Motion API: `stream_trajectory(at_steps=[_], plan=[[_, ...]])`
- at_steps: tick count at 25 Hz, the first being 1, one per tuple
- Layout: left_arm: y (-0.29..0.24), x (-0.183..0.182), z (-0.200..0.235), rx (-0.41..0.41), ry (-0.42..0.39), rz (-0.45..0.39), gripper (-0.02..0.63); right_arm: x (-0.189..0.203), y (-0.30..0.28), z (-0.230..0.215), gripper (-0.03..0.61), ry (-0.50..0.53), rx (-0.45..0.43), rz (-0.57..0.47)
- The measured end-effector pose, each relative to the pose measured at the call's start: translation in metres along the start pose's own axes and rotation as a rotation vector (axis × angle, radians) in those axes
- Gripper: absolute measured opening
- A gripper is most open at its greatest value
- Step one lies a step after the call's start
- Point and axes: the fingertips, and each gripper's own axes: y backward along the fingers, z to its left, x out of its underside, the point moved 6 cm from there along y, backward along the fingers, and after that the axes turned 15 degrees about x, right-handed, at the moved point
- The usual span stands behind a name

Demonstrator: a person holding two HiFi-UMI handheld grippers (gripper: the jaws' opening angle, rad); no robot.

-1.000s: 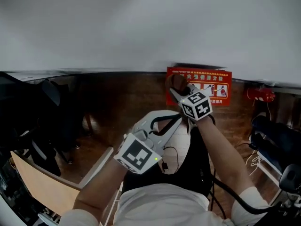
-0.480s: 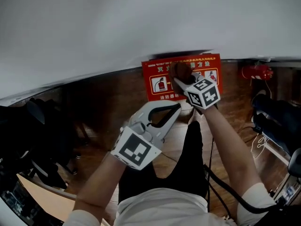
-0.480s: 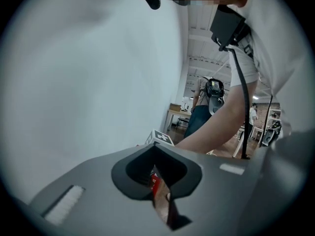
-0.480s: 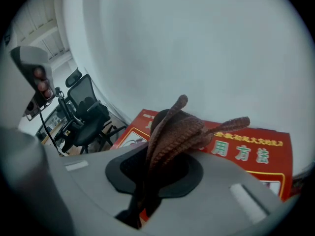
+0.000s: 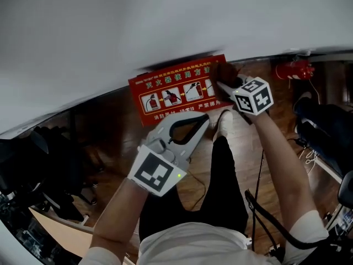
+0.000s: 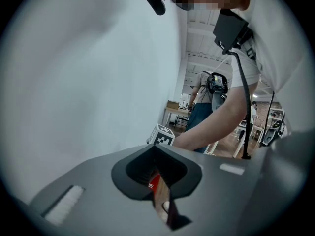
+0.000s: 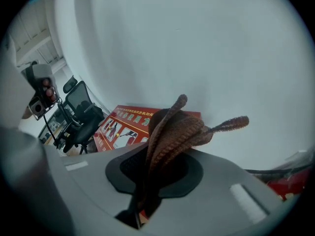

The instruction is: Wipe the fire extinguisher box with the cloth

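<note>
The red box [image 5: 165, 93] sits on the wood floor [image 5: 110, 131], against the white wall [image 5: 165, 21]. The right tool [image 5: 223, 81] is pinching a brown cloth [image 5: 223, 70] and holds it on the box's top right end, and from that tool's own camera the cloth [image 7: 172, 132] bunches up out of the jaws in front of the box [image 7: 123, 124]. The left tool [image 5: 205, 120] is near the box's front but not touching it, with its jaws pressed together on nothing.
</note>
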Motion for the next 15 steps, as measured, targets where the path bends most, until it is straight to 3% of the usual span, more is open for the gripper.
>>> stream_trajectory(at_steps=[9, 15], plan=[[-0.063, -0.013, 0.005, 0.023, 0.029, 0.022, 0.000, 0.017, 0.022, -0.053, 0.052, -0.075, -0.111, -0.026], [-0.102, -0.017, 0.031, 0.045, -0.001, 0.023, 0.000, 0.040, 0.018, -0.076, 0.052, -0.160, -0.153, -0.046]])
